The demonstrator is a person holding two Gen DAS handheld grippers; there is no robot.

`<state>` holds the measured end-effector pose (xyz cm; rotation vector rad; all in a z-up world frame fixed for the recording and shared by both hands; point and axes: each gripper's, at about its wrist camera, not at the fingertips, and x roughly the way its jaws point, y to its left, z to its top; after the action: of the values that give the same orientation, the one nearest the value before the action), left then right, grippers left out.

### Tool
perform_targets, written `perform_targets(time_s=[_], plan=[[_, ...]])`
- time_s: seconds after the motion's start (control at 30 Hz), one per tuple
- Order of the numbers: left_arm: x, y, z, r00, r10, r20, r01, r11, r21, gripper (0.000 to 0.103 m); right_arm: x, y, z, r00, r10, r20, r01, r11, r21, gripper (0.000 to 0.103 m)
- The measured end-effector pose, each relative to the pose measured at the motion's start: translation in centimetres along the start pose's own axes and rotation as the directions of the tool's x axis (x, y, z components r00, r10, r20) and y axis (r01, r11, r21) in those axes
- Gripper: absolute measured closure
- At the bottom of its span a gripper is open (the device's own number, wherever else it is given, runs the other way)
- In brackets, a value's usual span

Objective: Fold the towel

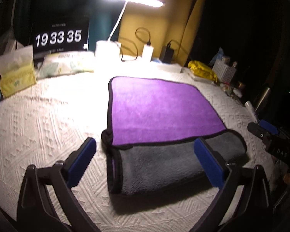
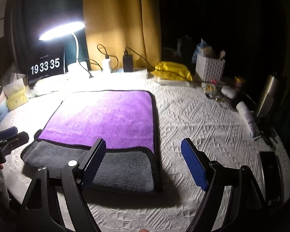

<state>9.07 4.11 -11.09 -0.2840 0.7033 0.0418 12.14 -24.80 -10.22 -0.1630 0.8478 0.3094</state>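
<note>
On the lamplit white bedspread (image 1: 48, 116), the purple towel (image 1: 160, 106) lies flat, its near edge rolled gray-side up. Left gripper (image 1: 145, 160) and right gripper (image 2: 145, 162) hang empty, jaws apart, straddling that fold's left and right corners.

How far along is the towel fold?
Done: the towel lies flat on the white bedspread with its near edge turned over, a grey flap on the purple face. In hand: nothing; the left gripper and right gripper are both open over that near edge, holding no cloth. Left: most of the purple face is uncovered, so the main folds remain.
</note>
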Motion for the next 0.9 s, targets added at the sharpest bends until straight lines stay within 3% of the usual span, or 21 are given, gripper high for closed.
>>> perform_targets(time_s=[0.07,0.23,0.43,0.5,0.63,0.7,0.87,0.9], plan=[[0.8,0.2,-0.4,0.999,0.005,-0.032,-0.005,1.000,-0.002,0.014,0.8,-0.4,-0.2,1.000,0.000,-0.021,0.000,1.000,0.004,0.025],[2.4,0.5,-1.3,0.996,0.012,-0.090,-0.013,1.000,-0.009,0.025,2.5,-1.2,-0.9,0.997,0.021,-0.069,-0.020,1.000,0.011,0.036],[3.2,0.9,-1.9,0.990,0.030,-0.135,-0.033,0.999,-0.019,0.036,4.1,-1.9,-1.6,0.991,0.059,-0.117,-0.055,0.998,0.037,0.039],[3.4,1.1,-2.0,0.989,0.042,-0.142,-0.045,0.999,-0.021,0.044,4.4,-1.9,-1.8,0.989,0.070,-0.128,-0.065,0.997,0.045,0.040],[3.3,1.2,-2.0,0.989,0.050,-0.141,-0.053,0.998,-0.020,0.049,5.0,-2.1,-2.2,0.985,0.088,-0.148,-0.080,0.995,0.059,0.051],[3.2,1.3,-2.0,0.989,0.052,-0.138,-0.055,0.998,-0.019,0.059,5.1,-2.2,-2.3,0.983,0.093,-0.155,-0.084,0.994,0.064,0.053],[3.2,1.2,-2.2,0.989,0.066,-0.136,-0.069,0.998,-0.013,0.078,5.4,-2.0,-2.4,0.982,0.098,-0.163,-0.090,0.994,0.056,0.072],[3.3,1.3,-2.2,0.988,0.066,-0.136,-0.069,0.998,-0.016,0.080,5.5,-2.0,-2.4,0.982,0.095,-0.164,-0.087,0.995,0.051,0.082]])
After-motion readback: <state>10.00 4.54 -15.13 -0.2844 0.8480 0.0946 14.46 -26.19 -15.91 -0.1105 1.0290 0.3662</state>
